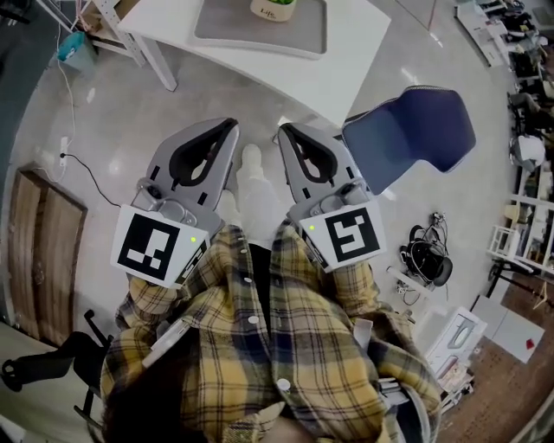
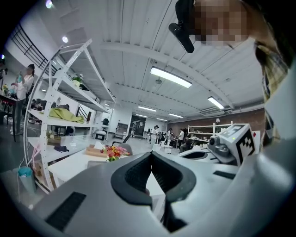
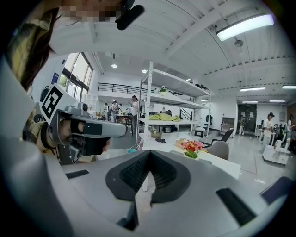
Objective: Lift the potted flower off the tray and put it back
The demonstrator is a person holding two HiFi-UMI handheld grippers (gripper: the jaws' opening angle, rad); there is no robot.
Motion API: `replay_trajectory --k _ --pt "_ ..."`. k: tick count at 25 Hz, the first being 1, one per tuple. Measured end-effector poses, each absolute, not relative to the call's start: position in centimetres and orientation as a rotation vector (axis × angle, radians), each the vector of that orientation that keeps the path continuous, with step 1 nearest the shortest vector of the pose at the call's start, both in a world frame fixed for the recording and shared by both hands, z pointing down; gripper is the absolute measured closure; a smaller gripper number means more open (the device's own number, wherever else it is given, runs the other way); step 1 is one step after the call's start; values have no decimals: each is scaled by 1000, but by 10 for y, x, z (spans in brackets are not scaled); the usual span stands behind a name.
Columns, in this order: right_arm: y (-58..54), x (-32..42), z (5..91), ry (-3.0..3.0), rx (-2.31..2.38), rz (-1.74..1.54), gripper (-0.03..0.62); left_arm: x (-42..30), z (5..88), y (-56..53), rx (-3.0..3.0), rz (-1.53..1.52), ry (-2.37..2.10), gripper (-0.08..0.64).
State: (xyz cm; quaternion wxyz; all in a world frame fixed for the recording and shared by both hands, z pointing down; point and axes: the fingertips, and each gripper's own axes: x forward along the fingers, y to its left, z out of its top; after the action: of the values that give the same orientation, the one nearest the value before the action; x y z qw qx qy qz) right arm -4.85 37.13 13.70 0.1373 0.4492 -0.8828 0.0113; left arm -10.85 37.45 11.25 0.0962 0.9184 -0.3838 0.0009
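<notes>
Plaid shirt [image 1: 260, 346] fills the bottom of the head view. Above it, left gripper [image 1: 232, 126] and right gripper [image 1: 284, 131] sit side by side at mid-frame — both jaw pairs pressed together, nothing between them. Blue chair [image 1: 415, 130] at right. White table [image 1: 346, 60] along the top; potted flower [image 1: 273, 7] stands on the grey tray [image 1: 225, 24] at the top edge, well apart from both grippers.
</notes>
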Motion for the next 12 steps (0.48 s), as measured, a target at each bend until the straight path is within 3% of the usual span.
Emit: replay_trajectory --k 12 --pt "266 -35 137 -2557 1327 2 594 -102 114 275 2738 18 -1161 551"
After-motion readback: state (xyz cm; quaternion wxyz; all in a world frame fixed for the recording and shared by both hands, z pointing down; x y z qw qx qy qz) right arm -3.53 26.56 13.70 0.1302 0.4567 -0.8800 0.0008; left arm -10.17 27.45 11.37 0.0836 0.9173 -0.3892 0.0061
